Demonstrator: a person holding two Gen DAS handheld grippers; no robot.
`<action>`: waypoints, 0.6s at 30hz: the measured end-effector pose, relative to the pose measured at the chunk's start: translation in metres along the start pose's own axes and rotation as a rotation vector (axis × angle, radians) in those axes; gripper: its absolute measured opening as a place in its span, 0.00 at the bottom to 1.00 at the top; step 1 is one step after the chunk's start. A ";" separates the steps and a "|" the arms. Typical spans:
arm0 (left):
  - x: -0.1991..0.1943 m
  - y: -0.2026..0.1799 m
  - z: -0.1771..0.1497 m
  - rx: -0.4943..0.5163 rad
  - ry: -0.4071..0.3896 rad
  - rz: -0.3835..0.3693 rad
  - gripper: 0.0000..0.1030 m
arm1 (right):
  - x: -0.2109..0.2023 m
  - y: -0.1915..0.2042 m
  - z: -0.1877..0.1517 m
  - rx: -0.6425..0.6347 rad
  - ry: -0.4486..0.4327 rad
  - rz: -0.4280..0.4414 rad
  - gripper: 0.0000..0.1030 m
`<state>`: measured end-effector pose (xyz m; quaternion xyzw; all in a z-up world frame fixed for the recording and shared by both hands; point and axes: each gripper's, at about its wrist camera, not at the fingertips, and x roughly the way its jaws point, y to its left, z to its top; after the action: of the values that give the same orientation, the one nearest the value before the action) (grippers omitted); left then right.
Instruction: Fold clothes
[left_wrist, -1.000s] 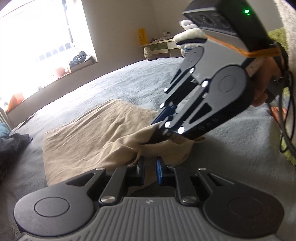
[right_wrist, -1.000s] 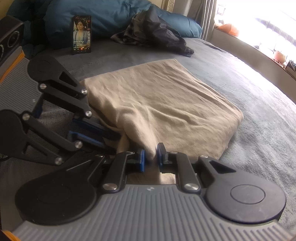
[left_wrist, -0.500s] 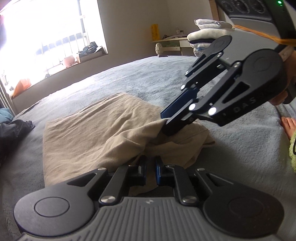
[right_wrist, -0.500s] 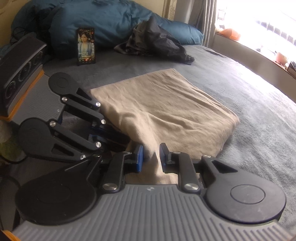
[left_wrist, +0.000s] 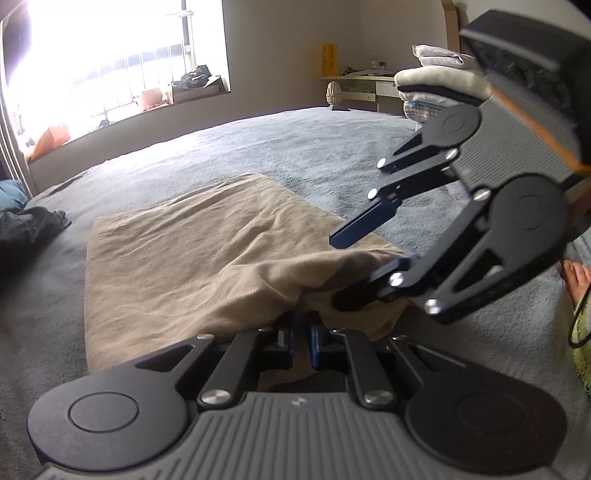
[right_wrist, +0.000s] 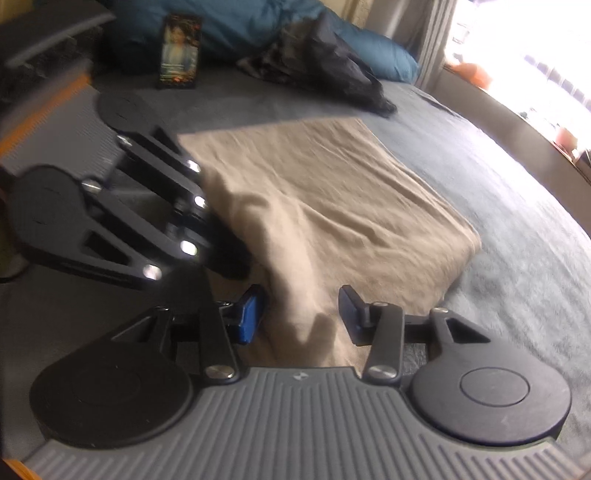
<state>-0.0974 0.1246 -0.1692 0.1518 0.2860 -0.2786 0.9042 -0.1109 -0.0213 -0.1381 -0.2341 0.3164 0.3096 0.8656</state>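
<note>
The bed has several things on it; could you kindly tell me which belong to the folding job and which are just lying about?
Job:
- tan cloth
- left gripper, shut on it
- right gripper, jaws opening around it

Lying about:
- dark garment
- blue pillow
- phone

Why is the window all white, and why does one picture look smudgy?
Left wrist view: the window is blown out by daylight, yet the folded beige cloth looks sharp. Right wrist view: motion blur smears the beige cloth and the upright phone; the window glares white too.
</note>
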 end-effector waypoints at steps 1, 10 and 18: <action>-0.002 -0.003 0.000 0.018 -0.007 0.002 0.12 | 0.003 -0.001 -0.001 0.010 0.005 -0.004 0.42; -0.002 -0.009 -0.010 0.056 -0.003 0.013 0.19 | -0.008 0.007 -0.003 0.006 -0.069 -0.032 0.42; -0.004 -0.004 -0.010 0.042 -0.009 0.013 0.18 | 0.003 0.026 0.012 -0.161 -0.120 -0.058 0.24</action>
<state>-0.1075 0.1273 -0.1750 0.1711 0.2751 -0.2794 0.9039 -0.1219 0.0049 -0.1373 -0.2930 0.2314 0.3221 0.8700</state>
